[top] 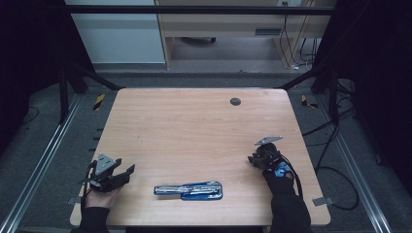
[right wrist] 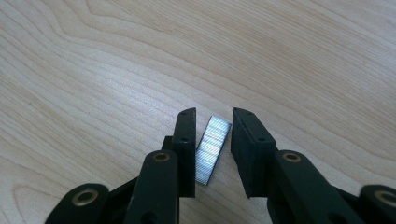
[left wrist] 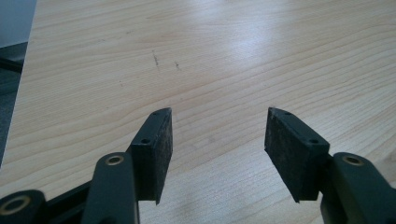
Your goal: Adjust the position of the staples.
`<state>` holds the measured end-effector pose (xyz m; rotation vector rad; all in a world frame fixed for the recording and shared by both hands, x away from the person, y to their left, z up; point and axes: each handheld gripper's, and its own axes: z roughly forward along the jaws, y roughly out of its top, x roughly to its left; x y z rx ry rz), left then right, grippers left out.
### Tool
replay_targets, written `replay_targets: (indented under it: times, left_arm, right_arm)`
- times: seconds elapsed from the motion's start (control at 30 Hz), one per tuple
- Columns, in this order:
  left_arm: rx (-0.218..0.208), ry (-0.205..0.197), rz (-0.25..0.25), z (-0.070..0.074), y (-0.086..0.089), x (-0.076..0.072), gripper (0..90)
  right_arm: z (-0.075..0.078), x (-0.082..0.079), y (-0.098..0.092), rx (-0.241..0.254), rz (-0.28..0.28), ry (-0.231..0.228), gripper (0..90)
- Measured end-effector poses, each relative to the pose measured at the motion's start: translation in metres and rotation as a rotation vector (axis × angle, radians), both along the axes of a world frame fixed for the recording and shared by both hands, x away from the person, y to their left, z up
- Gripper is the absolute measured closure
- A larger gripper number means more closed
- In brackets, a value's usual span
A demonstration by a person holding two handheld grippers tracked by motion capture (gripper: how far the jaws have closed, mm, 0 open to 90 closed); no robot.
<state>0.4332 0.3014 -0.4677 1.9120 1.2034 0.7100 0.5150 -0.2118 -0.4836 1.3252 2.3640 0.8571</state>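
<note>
Right claw closing in on a strip of staples

The right claw (right wrist: 212, 114) has its jaws narrowed around a small silvery metal strip of staples (right wrist: 212, 148) lying flat between them on the pale wooden table (right wrist: 93, 70), not yet pinched; a skewed squeeze could snap or flick the thin strip away. The left claw (left wrist: 217, 114) stands spread, nothing between. A blue stapler (top: 189, 190) lies between the hands. No readable writing.
</note>
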Motion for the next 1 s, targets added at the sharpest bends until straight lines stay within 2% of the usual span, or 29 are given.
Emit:
replay_targets:
  times: [0.3,0.5,0.6,0.87,1.0]
  left_arm:
    - [0.003,0.004,-0.003,-0.0001,0.0008,0.0004,41.8]
    - [0.001,0.008,-0.005,-0.0005,0.0004,0.0011,41.9]
    - [0.004,0.010,-0.006,-0.0008,0.0000,0.0010,41.8]
    - [0.013,0.012,-0.013,-0.0011,-0.0007,0.0007,41.8]
    - [0.015,0.017,-0.016,-0.0015,-0.0009,0.0011,41.8]
  right_arm:
    - [-0.0006,0.0003,0.0005,-0.004,0.002,0.007,77.4]
    - [0.0006,0.0001,-0.0007,-0.006,0.002,0.006,77.7]
    - [0.0020,-0.0005,-0.0028,-0.008,0.021,-0.006,77.6]
    - [0.0015,-0.0031,-0.0024,-0.022,0.040,0.030,77.5]
    - [0.0001,-0.0027,-0.0032,-0.036,0.057,0.026,75.5]
